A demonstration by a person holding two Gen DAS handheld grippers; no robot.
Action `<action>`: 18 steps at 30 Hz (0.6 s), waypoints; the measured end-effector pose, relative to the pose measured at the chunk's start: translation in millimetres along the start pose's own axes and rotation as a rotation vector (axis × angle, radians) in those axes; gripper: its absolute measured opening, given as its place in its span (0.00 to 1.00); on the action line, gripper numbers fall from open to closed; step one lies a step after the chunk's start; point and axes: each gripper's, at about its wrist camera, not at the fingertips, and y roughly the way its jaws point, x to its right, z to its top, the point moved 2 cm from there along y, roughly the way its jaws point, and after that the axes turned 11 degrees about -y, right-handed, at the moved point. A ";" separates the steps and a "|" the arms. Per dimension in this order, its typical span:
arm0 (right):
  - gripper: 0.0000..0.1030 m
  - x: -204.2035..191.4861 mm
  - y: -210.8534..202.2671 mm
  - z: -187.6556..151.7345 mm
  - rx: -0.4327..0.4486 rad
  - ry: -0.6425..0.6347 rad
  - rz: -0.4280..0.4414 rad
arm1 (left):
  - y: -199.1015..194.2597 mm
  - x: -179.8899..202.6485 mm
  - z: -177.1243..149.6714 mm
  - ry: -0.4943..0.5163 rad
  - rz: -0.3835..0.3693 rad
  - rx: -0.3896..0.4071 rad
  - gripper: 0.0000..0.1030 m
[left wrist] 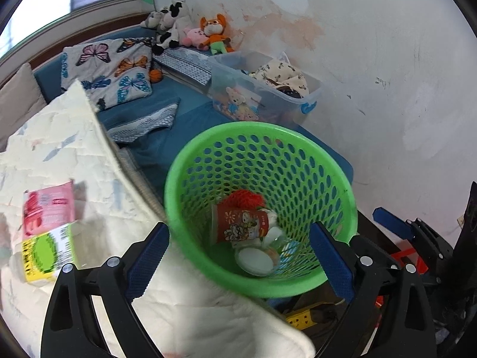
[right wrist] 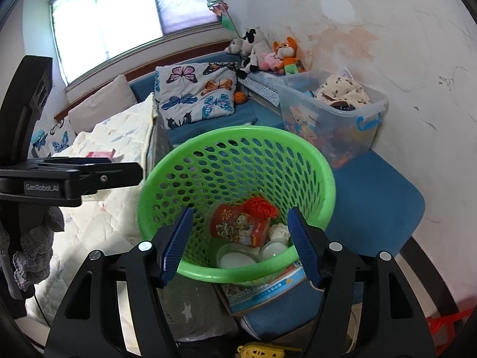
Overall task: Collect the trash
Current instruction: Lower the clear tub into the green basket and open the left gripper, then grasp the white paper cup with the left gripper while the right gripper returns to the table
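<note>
Both grippers, left and right, stood open and held nothing. Below them the green basket contained a red cup.

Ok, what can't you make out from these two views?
- Pink and green packet, left wrist view: motion-blurred, print unreadable.
- Green basket bottom: red cup covers what lies beneath.
- Booklet, right wrist view: mostly hidden under the basket.

Green perforated basket, red cup (cartoon print), butterfly-patterned pillow
</note>
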 end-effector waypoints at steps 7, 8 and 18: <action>0.69 -23.7 3.8 6.8 -0.001 -0.037 0.036 | -30.2 -36.0 -12.7 -0.041 0.061 0.048 0.89; 0.70 -28.4 5.4 8.3 -0.003 -0.044 0.044 | -35.9 -44.3 -15.3 -0.049 0.075 0.059 0.89; 0.74 -81.7 17.4 27.5 -0.001 -0.116 0.117 | -86.8 -136.3 -33.5 -0.181 0.236 0.142 0.89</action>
